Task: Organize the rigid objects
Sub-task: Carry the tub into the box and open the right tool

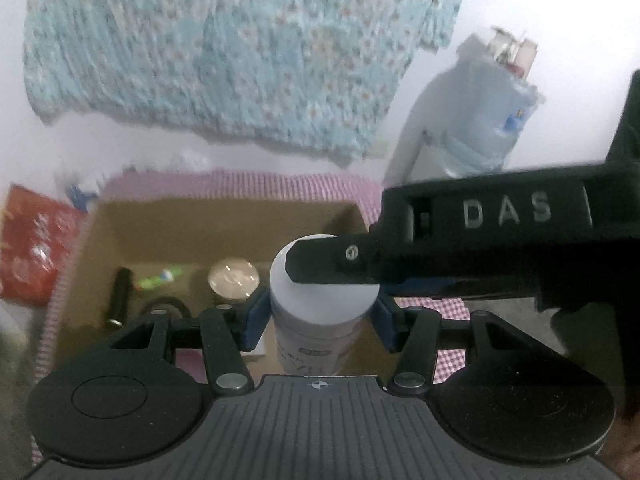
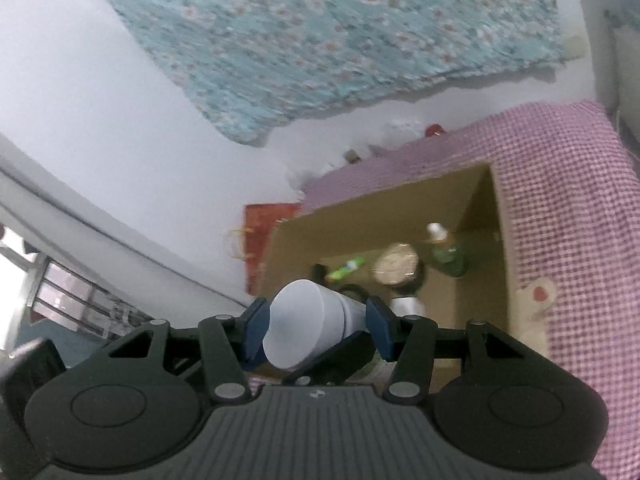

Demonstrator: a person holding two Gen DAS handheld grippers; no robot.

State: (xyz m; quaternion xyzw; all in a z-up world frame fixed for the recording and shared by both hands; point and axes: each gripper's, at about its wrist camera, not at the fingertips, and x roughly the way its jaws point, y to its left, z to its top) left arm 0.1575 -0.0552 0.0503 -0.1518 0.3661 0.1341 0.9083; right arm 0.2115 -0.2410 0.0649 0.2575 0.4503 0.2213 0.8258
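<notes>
One white-capped bottle sits clamped between both grippers at once: the left gripper closes its blue pads on the sides while the right gripper pinches the cap, above one cardboard box on the pink checked cloth. Inside lie roughly five smaller items (motion blur smears them): a round lidded jar, a green bottle, a black cylinder, a black ring, a green tube.

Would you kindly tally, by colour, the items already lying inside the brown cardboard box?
Green: 2, a green tube and a green bottle with a white cap
Black: 2, a black cylinder and a black ring
Pale-lidded: 1, a round jar
Total: 5 that I can make out
</notes>
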